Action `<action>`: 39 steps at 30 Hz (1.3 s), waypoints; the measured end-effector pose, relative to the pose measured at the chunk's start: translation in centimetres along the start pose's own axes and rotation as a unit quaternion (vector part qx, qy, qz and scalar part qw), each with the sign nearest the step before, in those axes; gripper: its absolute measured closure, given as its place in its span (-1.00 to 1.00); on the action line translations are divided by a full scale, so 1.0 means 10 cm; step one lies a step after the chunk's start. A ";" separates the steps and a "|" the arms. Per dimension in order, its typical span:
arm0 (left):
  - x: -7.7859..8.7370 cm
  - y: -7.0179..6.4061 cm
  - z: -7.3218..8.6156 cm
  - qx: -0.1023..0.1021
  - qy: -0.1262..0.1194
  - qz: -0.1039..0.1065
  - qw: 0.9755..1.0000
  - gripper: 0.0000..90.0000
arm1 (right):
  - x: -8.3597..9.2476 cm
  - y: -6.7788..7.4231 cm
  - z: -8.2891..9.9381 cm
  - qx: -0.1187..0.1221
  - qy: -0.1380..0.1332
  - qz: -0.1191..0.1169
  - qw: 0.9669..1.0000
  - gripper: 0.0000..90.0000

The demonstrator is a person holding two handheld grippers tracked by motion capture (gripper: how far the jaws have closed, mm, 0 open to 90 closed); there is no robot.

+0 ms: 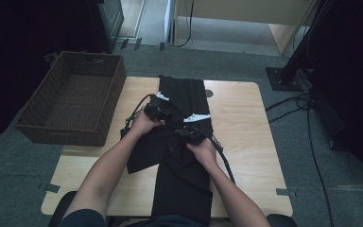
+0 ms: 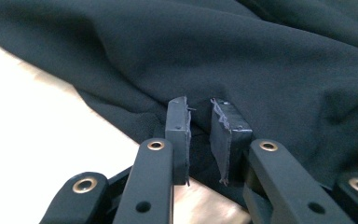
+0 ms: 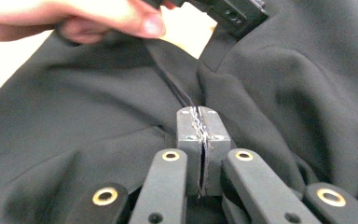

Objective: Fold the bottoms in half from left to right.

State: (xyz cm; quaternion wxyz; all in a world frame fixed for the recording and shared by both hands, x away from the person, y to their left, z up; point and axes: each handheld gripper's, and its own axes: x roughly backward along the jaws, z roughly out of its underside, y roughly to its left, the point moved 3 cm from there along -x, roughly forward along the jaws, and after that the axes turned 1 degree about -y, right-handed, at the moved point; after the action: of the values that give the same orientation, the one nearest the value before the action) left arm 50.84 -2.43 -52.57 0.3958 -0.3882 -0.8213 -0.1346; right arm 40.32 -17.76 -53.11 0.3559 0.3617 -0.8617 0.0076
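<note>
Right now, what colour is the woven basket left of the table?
Dark brown, the basket; the high view shows it best.

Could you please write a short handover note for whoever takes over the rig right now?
Left gripper: fingers slightly apart, a fold of the black garment between them; a firm pinch is not certain.
Right gripper: fingers shut, pinching a fold of the cloth.
The garment lies lengthwise on the wooden table; wicker basket at the left.
Done: one fold started mid-garment.
Left: probably finish folding.
</note>
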 end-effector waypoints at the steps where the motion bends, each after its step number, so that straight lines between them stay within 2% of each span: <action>1: 0.01 0.02 0.01 0.001 0.002 -0.006 1.000 0.72 | 0.07 0.02 -0.01 0.008 -0.001 -0.005 1.000 0.98; 4: 0.05 0.12 0.03 0.010 0.002 -0.019 1.000 0.72 | 0.34 0.07 0.03 0.035 -0.013 -0.006 0.999 0.98; 7: 0.08 0.20 0.05 0.018 0.002 -0.030 0.999 0.73 | 0.60 0.03 0.12 0.037 -0.025 -0.004 0.999 0.98; 9: 0.09 0.26 0.06 0.021 0.000 -0.044 0.999 0.73 | 0.74 -0.05 0.20 0.027 -0.032 0.006 0.999 0.98; 12: 0.08 0.28 0.06 0.027 -0.006 -0.055 0.998 0.73 | 0.82 -0.21 0.31 0.020 -0.019 0.027 0.999 0.97; 14: 0.07 0.27 0.05 0.030 -0.009 -0.061 0.998 0.72 | 0.77 -0.31 0.40 0.013 0.019 0.028 0.999 0.95; 16: 0.07 0.26 0.04 0.039 -0.009 -0.056 0.998 0.67 | 0.72 -0.36 0.47 0.011 0.048 0.033 0.998 0.95; 18: 0.07 0.22 0.03 0.047 -0.016 -0.040 0.998 0.62 | 0.71 -0.37 0.48 0.005 0.039 0.030 0.999 0.95; 19: 0.08 0.19 0.02 0.044 -0.024 -0.032 0.998 0.62 | 0.70 -0.36 0.47 0.011 0.038 0.030 0.999 0.94; 22: 0.08 0.05 0.03 0.024 -0.026 -0.012 0.999 0.61 | 0.67 -0.33 0.46 0.010 0.038 0.029 0.999 0.86; 24: 0.06 -0.03 0.07 0.009 -0.012 -0.002 1.000 0.61 | 0.67 -0.33 0.45 0.009 0.034 0.030 0.999 0.76; 25: 0.05 -0.06 0.09 0.005 -0.014 -0.001 1.000 0.61 | 0.67 -0.32 0.44 0.008 0.030 0.031 0.999 0.71; 28: 0.05 -0.09 0.11 0.012 -0.018 0.011 1.000 0.61 | 0.67 -0.31 0.37 0.002 0.016 0.018 1.000 0.58; 29: 0.05 -0.09 0.10 0.011 -0.017 0.010 1.000 0.61 | 0.67 -0.30 0.33 0.007 0.009 0.023 1.000 0.51; 32: 0.05 -0.09 0.10 0.014 -0.013 0.010 1.000 0.61 | 0.65 -0.26 0.16 0.016 -0.029 0.028 0.999 0.36; 34: 0.05 -0.09 0.10 0.015 -0.013 0.010 1.000 0.61 | 0.58 -0.25 0.03 0.016 -0.047 0.029 0.998 0.26; 36: 0.05 -0.10 0.11 0.020 -0.017 0.012 1.000 0.61 | 0.47 -0.24 -0.06 0.014 -0.052 0.027 0.998 0.19; 37: 0.05 -0.09 0.11 0.020 -0.018 0.013 1.000 0.61 | 0.37 -0.24 -0.11 0.013 -0.051 0.027 0.998 0.14; 39: 0.06 -0.09 0.12 0.020 -0.019 0.013 1.000 0.61 | 0.19 -0.26 -0.15 -0.006 -0.042 0.017 0.999 0.11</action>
State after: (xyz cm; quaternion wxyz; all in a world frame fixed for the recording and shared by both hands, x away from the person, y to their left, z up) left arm 49.28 -2.06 -52.85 0.3892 -0.3937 -0.8261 -0.1052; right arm 41.95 -20.44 -51.43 0.3210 0.3452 -0.8819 -0.0066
